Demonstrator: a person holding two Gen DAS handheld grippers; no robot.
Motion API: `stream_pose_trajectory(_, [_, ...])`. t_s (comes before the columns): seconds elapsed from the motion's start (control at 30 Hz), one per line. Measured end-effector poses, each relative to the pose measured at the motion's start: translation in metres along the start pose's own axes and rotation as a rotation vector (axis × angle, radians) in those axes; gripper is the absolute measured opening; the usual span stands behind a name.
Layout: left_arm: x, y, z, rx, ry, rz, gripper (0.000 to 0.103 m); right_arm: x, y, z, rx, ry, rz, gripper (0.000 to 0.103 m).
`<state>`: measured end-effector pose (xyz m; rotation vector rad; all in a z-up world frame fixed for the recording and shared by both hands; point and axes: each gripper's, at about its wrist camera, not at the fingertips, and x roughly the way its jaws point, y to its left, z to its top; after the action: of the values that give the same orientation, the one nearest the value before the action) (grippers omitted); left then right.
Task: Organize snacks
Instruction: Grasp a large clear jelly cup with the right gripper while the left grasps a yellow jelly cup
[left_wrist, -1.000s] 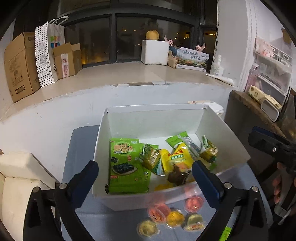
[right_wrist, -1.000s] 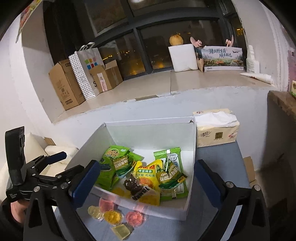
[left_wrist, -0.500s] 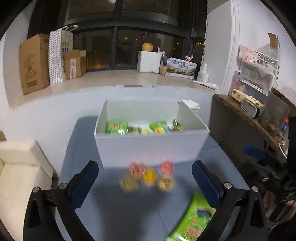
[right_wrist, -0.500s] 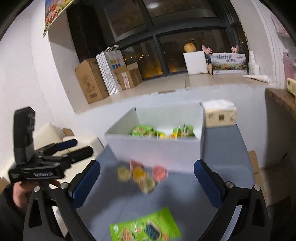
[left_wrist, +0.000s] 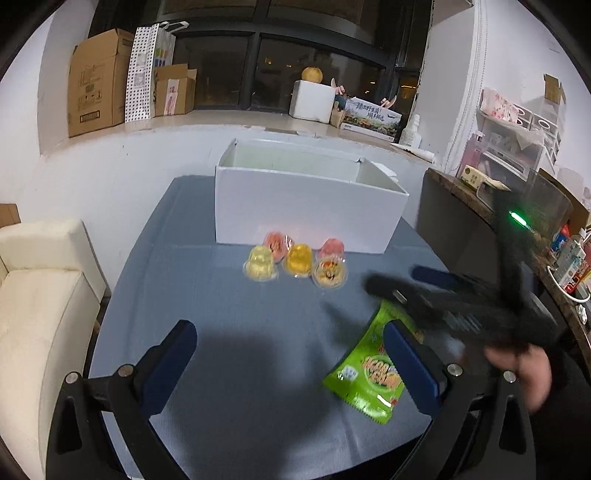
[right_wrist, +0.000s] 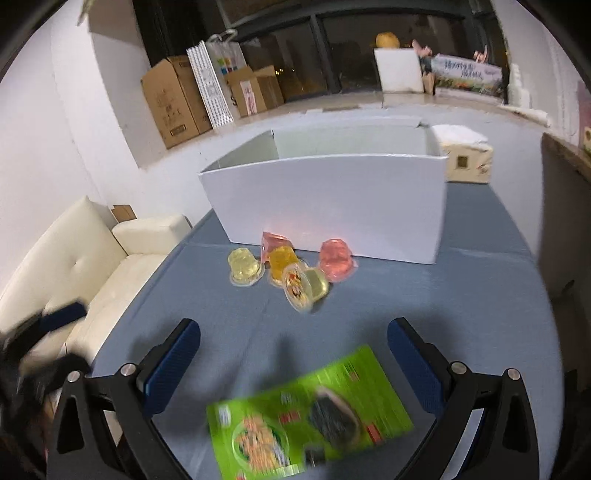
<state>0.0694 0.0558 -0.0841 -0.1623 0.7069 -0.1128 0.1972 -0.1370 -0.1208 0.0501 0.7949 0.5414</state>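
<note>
On the blue table (right_wrist: 461, 295) my right tongs (right_wrist: 293, 354) hang wide over a green packet (right_wrist: 306, 413), not touching it. My left tongs (left_wrist: 290, 354) are wide too, empty, with the packet just at their right finger (left_wrist: 406, 362). Five jelly cups (right_wrist: 306, 284) sit clustered against the front of the white box (right_wrist: 332, 199).

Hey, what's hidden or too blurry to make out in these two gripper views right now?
- White box contents: both views, hidden by its front wall.
- Green snack packet print: right wrist view, motion-blurred; in the left wrist view a finger covers part.
- Right gripper: left wrist view, smeared.
- Tissue pack: right wrist view, box corner hides part.
</note>
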Motion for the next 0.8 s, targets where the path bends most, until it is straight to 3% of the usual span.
stream_pose_trajectory(0.13, [-0.003,0.009,-0.008,-0.017,0.006,0.003,0.103,0.044,0.002,0.016,0.014,0.058,-0.034,0.103])
stream_pose_trajectory(0.4, [-0.001,0.029,-0.017,-0.043,0.025,0.017,0.103,0.085,0.001,0.021,0.002,0.114,-0.078,0.101])
stream_pose_trajectory(0.43, [0.0,0.03,-0.017,-0.044,0.027,0.017,0.103,0.088,0.0,0.02,0.001,0.124,-0.078,0.093])
stream_pose_trajectory(0.47, [0.002,0.032,-0.017,-0.047,0.031,0.02,0.103,0.092,0.0,0.02,-0.003,0.136,-0.085,0.072])
stream_pose_trajectory(0.53, [0.005,0.033,-0.017,-0.048,0.034,0.017,0.103,0.097,0.002,0.018,-0.034,0.144,-0.118,0.051])
stream_pose_trajectory(0.8, [0.03,0.035,-0.007,-0.017,0.069,0.034,0.103,0.074,-0.005,0.018,-0.017,0.103,-0.037,0.05])
